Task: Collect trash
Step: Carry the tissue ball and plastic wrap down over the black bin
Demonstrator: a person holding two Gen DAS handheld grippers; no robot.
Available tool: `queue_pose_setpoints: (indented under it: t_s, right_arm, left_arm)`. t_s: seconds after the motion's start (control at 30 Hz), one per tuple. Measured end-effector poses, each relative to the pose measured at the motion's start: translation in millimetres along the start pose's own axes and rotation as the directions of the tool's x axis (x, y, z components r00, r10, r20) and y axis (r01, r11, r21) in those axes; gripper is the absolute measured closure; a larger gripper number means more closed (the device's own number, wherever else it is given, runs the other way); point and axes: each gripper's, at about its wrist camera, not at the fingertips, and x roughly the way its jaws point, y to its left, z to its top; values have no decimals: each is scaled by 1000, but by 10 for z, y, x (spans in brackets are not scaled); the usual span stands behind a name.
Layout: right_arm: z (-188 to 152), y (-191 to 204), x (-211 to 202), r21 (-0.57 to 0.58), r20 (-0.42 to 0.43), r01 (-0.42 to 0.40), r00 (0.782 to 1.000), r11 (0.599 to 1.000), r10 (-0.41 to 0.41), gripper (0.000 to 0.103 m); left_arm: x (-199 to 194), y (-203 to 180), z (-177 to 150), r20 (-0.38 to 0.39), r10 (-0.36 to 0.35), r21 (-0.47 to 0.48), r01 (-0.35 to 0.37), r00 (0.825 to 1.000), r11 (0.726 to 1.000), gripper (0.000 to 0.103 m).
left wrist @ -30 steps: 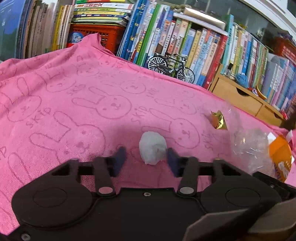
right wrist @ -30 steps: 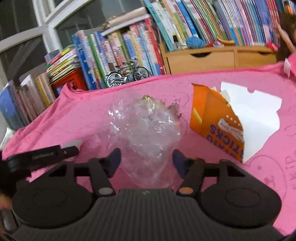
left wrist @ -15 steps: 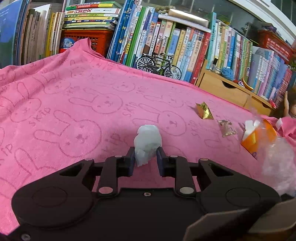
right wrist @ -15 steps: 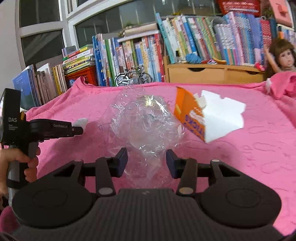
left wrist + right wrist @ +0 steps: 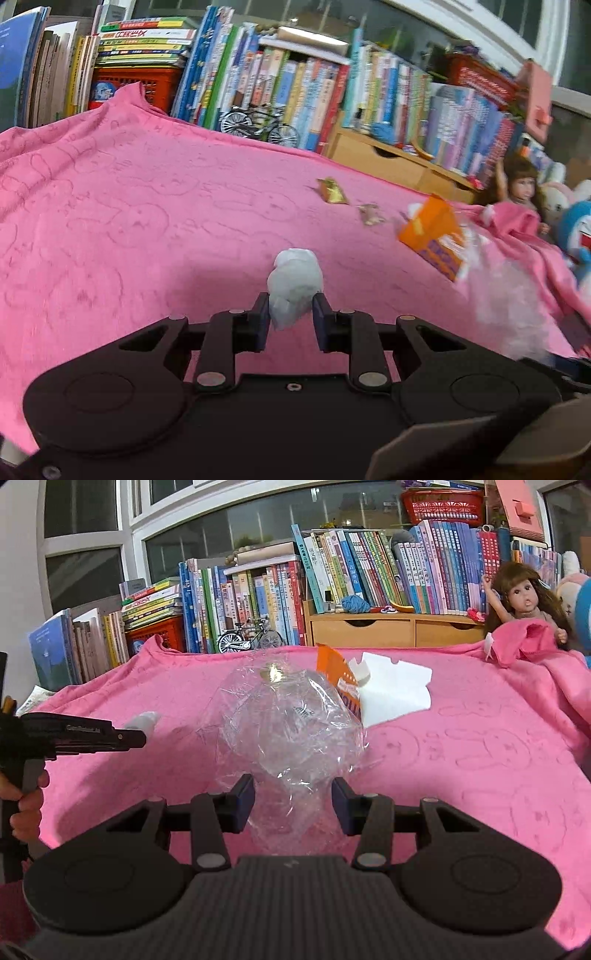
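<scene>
My left gripper [image 5: 290, 319] pinches the white paper wad [image 5: 294, 287] at frame centre, my right gripper [image 5: 293, 805] holds the clear plastic bag [image 5: 291, 734] half-closed; gold wrappers [image 5: 332, 191] and orange carton [image 5: 432, 236], upper right, remain uncollected.

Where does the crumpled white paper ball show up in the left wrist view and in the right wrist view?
Left wrist view: crumpled white paper ball at centre, pinched in the left tongs.
Right wrist view: far left, a white tip past the left tongs.
Shared landmark: torn orange cardboard snack box.
</scene>
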Motion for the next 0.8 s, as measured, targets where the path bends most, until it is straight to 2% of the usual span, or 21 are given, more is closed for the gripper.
queue_pose_setpoints:
  t_s: [0.17,0.43,0.67,0.8]
  right_arm:
    - [-225,102,-260,-11,3,-11,1000,1000,11,53]
    - [-615,315,-683,-64,-16,-5,1000,998,4,53]
    - [-924,464,-858,-80,-79,-28,997,996,22,53]
    - [-1053,503,-863,-76,-112,-33,993,997,24,53]
  left_arm:
    - [-414,-185,-291,20,-50,26,50,999,998,80]
    - [-870,-355,-725,-30,-97,53,99,995,994,80]
    - [-1009,-439,-1036,-113,-88,104,99,990,990,80]
    - [-995,-464,-1173,-161,-82,103,99,984,990,80]
